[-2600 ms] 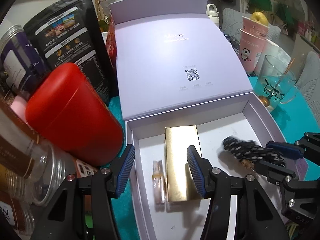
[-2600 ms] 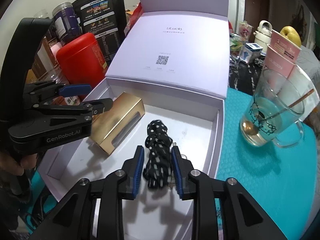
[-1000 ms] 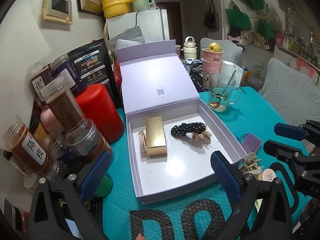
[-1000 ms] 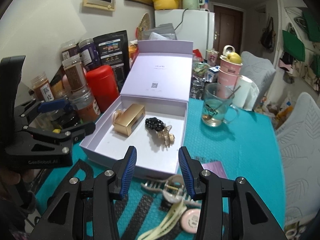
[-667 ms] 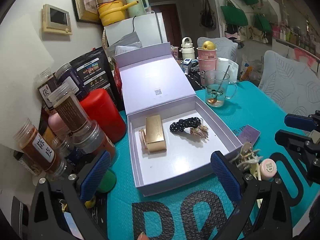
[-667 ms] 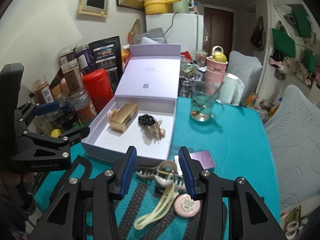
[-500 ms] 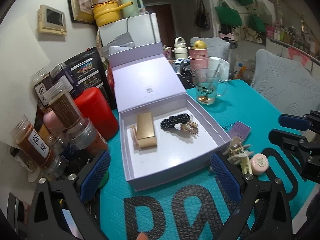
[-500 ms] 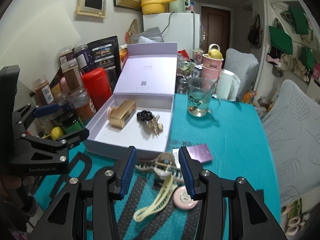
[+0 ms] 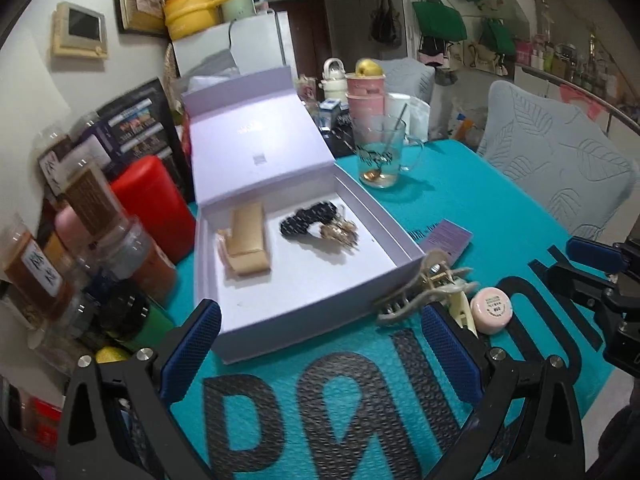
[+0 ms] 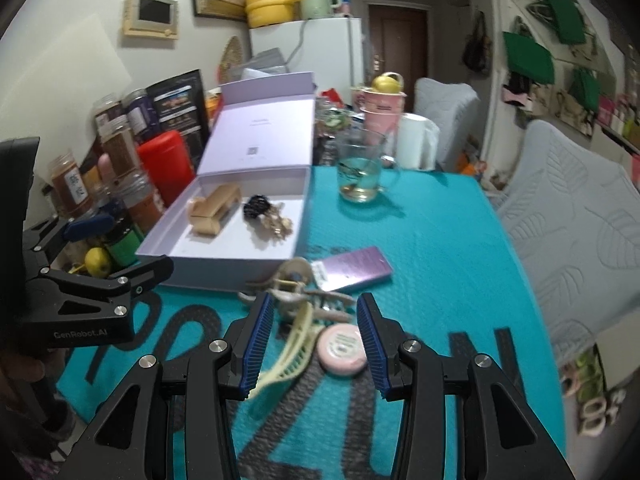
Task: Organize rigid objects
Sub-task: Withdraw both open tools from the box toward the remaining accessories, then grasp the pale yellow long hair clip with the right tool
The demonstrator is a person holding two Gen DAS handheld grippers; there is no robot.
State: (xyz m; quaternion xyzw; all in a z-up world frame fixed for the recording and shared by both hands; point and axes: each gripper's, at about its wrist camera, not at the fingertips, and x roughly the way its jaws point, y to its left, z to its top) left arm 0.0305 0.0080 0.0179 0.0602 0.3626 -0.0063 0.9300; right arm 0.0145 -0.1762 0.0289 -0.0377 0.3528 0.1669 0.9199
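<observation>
Careful: your right gripper point(image 10: 316, 336) hangs spread and empty over tangled beige claw clips point(image 10: 292, 280) beside the round pink compact point(image 10: 343, 346), outside the lilac box point(image 10: 224, 266); closing now could snag several. Left gripper point(image 9: 320, 348) is spread too.

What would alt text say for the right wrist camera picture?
An open right gripper hovers over hair clips and a round pink compact on a teal mat. Behind them sits an open lilac box holding a gold case and black scrunchie.
</observation>
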